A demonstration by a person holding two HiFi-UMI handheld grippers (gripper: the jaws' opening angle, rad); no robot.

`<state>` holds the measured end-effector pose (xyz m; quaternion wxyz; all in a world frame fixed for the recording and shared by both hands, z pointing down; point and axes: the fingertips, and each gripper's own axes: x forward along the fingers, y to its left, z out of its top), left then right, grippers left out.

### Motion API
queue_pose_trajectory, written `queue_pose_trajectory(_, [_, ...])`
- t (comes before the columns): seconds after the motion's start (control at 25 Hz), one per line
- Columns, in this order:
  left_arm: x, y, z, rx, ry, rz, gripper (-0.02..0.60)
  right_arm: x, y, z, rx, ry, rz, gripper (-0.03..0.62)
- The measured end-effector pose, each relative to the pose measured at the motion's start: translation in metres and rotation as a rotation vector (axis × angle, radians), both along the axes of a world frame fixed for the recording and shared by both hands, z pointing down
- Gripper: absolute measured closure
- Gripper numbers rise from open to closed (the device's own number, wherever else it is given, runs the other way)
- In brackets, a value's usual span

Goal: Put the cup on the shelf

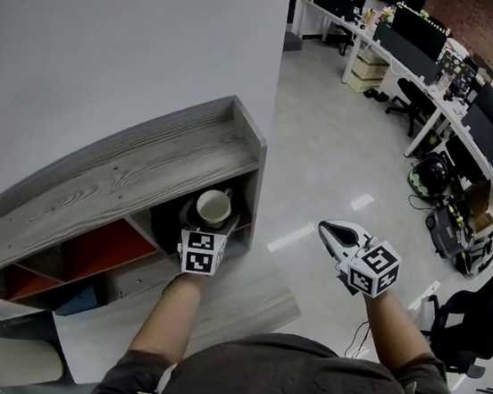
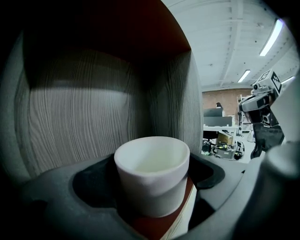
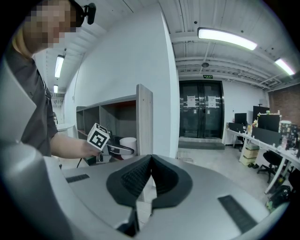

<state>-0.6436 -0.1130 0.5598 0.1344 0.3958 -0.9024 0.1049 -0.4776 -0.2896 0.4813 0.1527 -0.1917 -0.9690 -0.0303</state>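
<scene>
L claw (image 1: 210, 230) clenched on cup (image 1: 214, 205). Cup upright in right-end bay of shelf (image 1: 123, 175), at front lip, base over red bay floor; can't tell if seated. Bay walls near on both sides, back wall well behind. R claw (image 1: 330, 231) closed, empty, right of shelf over open floor (image 1: 343, 150).

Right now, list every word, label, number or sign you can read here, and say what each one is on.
No text here can be read.
Green sign above the dark doors: too small to read.
Papers on those doors: too blurred to read.
Marker cubes: black-and-white squares only, no letters.
Cup: plain white, no print.
</scene>
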Motion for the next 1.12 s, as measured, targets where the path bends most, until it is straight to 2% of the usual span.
queue_pose_trajectory(0.36, [0.027, 0.014, -0.019, 0.035, -0.028, -0.032, 0.144, 0.019, 0.005, -0.007, -0.003, -0.017, -0.01, 0.602])
queue_pose_trajectory(0.64, [0.086, 0.014, -0.032, 0.071, 0.005, 0.025, 0.146, 0.05, 0.007, -0.015, -0.006, -0.039, 0.001, 0.602])
queue_pose_trajectory(0.84, [0.136, -0.012, -0.052, 0.122, 0.022, 0.121, 0.146, 0.091, -0.007, -0.021, -0.019, -0.054, 0.043, 0.602])
queue_pose_trajectory(1.12, [0.227, -0.075, -0.078, 0.177, 0.024, 0.364, 0.147, 0.171, -0.036, -0.035, -0.012, -0.077, 0.155, 0.602])
